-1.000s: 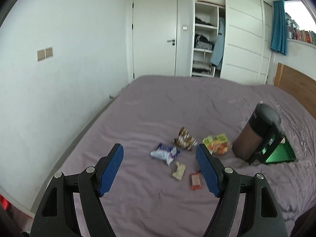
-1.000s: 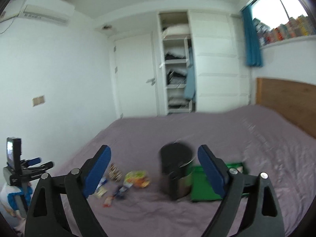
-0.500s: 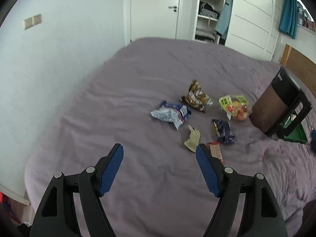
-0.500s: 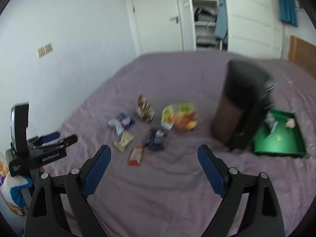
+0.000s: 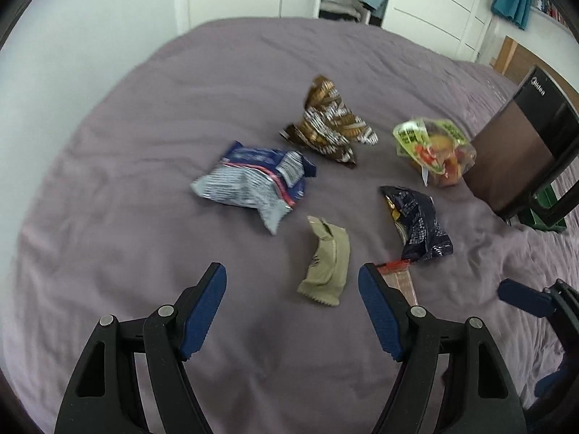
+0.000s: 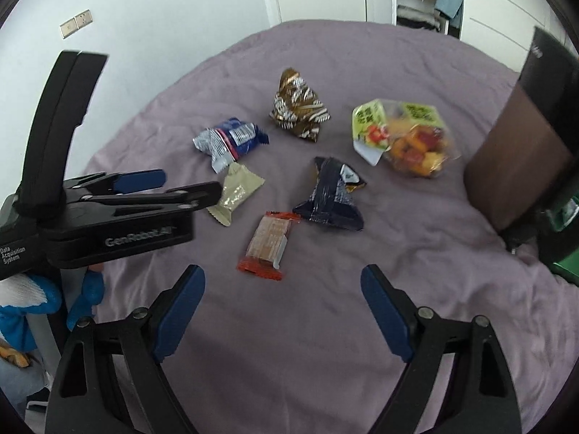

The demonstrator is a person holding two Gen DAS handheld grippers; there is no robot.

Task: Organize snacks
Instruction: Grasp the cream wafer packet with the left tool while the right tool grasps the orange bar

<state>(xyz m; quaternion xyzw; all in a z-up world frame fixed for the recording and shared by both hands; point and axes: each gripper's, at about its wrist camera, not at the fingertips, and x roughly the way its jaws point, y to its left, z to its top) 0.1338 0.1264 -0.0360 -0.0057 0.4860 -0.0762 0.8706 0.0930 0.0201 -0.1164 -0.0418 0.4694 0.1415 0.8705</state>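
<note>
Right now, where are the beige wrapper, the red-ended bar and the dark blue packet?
beige wrapper (image 5: 327,264), left wrist view, middle of its crumpled body
red-ended bar (image 6: 269,240), right wrist view, brown centre panel
dark blue packet (image 6: 331,199), right wrist view, middle of its folded face

My matt black plastic left gripper (image 5: 292,302) carries ribbed blue pads. The bed's mauve cloth sheet (image 5: 144,144) looks soft, matt and creased. The blue-and-silver foil snack bag (image 5: 253,184) and brown-and-gold crinkled packet (image 5: 327,124) shine glossily; the beige wrapper (image 5: 325,264) looks duller.
</note>
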